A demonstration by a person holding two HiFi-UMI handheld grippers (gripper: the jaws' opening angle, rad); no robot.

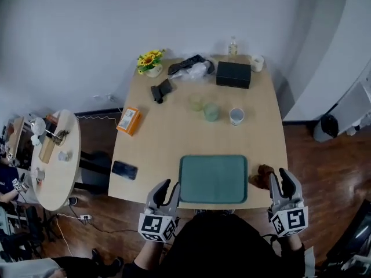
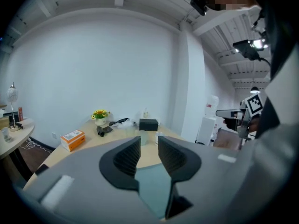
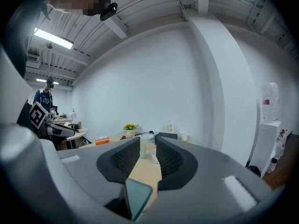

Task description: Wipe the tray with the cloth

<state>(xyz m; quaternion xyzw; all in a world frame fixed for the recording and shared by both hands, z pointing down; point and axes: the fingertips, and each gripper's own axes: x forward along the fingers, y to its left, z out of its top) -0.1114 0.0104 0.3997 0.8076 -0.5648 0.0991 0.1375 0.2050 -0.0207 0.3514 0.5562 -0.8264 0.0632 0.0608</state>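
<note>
plainly the brown crumpled cloth (image 1: 262, 176) falls to the right claw (image 1: 280, 181). it lies on the pale wooden desk (image 1: 174, 138) just beside the short right edge of the flat green rectangular tray (image 1: 213, 178), just ahead of that claw and a little to its inner side. the right claw's jaws stand slightly apart with nothing between them. the left claw (image 1: 166, 191), also apart and empty, hangs off the tray's near left corner, well apart from the cloth. the tray's long axis follows the desk's near edge. cups (image 1: 204, 108) stand well beyond, leaving room for sweeps, though the desk's right edge is close to the cloth.
</note>
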